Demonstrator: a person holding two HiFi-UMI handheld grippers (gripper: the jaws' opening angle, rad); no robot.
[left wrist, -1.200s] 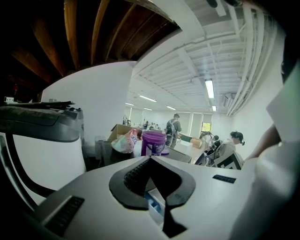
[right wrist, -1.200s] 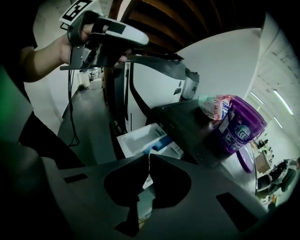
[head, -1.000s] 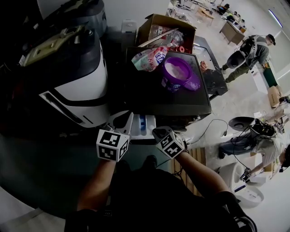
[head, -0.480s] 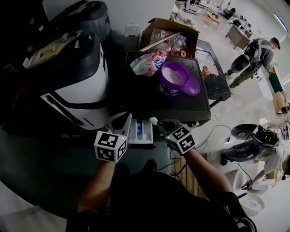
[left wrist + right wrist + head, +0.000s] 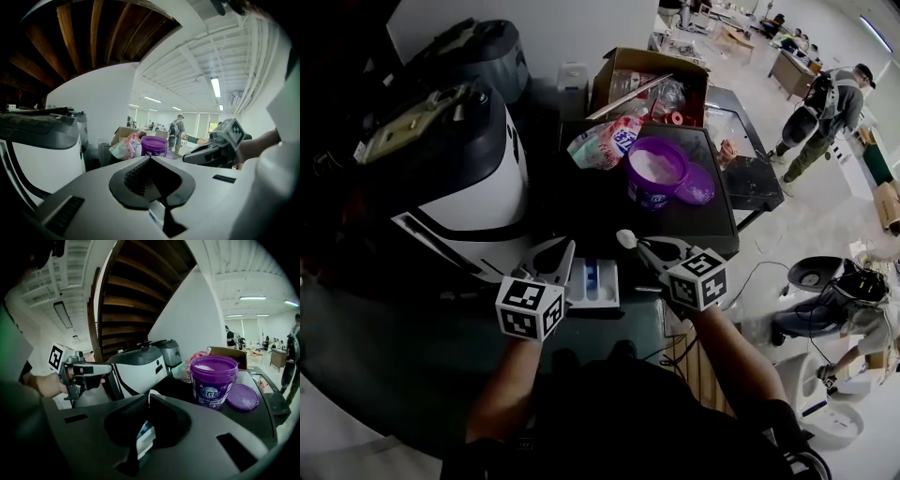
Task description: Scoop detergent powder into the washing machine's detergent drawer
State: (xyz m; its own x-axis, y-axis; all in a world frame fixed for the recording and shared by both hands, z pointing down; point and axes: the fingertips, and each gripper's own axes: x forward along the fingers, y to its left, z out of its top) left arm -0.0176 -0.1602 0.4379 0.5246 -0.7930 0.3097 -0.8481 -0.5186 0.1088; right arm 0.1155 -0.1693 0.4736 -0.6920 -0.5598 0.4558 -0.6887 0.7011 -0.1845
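Since a second ago your right hand-held gripper [image 5: 649,247] has come up off the drawer and rolled over, so its marker cube now faces the head camera. Your left hand-held gripper [image 5: 555,259] has hardly shifted.

Right jaws: pinched on the handle of a small white plastic scoop [image 5: 625,238]. The head view shows the scoop's round bowl sticking out past the tips, near the front edge of the dark worktop [image 5: 675,221]. The right gripper view gives only a thin white sliver between the closed jaws.

Left jaws: pressed together with nothing between them, plain in the left gripper view. The head view puts them just beside the left edge of the white detergent drawer [image 5: 592,281].

The drawer is pulled out below the worktop's front edge, between your two grippers. The head view shows its compartments and a blue part. Both gripper views catch only a white-and-blue scrap below the jaws.

The round purple plastic detergent tub [image 5: 652,176] stands open on the worktop with white powder inside. Its purple lid [image 5: 698,185] lies flat just beside it. The right gripper view adds the tub's label and powder dusted on the lid.
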